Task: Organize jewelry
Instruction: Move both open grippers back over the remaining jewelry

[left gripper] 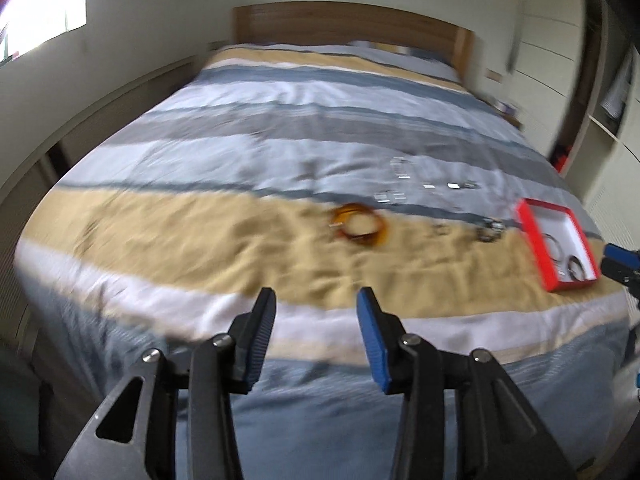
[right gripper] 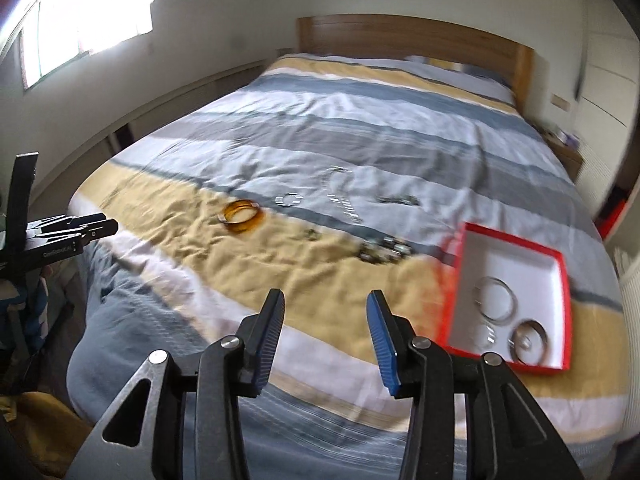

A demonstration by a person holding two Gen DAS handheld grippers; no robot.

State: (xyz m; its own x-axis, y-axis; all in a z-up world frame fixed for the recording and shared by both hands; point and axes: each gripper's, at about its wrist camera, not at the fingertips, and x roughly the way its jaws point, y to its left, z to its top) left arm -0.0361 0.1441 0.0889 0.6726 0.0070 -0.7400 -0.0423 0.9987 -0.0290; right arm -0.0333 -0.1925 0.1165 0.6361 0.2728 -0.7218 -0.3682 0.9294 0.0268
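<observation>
Your right gripper (right gripper: pixel 326 300) hangs wide open above the bed (right gripper: pixel 360 128). The red box (right gripper: pixel 565 280), just right of it, holds silver bangles (right gripper: pixel 496 300); an amber bangle (right gripper: pixel 242 216) lies well left of the box.

Small white lettering sat on the black bracket of the left gripper (right gripper: pixel 60 246) at the left edge of the right wrist view, but it was too blurred to read. Nothing else carried text.

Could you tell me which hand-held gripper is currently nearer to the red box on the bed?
Right. The right hand-held gripper hangs open just left of the red box, near its front corner. The left hand-held gripper is open farther left, nearer the amber bangle.
</observation>
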